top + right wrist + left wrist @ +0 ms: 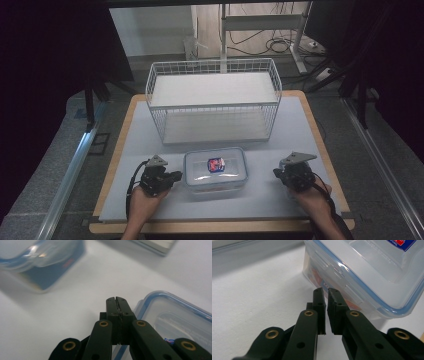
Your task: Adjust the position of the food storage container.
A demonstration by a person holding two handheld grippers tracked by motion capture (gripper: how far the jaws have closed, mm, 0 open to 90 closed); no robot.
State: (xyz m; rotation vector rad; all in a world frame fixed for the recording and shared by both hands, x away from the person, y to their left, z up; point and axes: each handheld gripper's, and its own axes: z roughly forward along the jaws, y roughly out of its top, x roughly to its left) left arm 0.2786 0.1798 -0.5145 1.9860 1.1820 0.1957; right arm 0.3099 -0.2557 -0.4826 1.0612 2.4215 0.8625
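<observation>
White sheeting covers the tabletop [280, 130], with a wire basket [214, 100] in the upper middle of the high view. Below it, at lower centre, sits a clear plastic box [215, 170] with a blue-rimmed snap lid. The left claw [325, 293] stands a sliver apart, empty, tips beside a side latch [334, 272]. The right claw [117, 300] is closed on nothing. The box looks rigid, light and slick; its latch flaps or rim seem the best purchase.

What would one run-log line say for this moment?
left gripper: jaws a slit apart, empty, at box latch | right gripper: jaws shut, empty, right of box | box: lid on, on table before basket
</observation>
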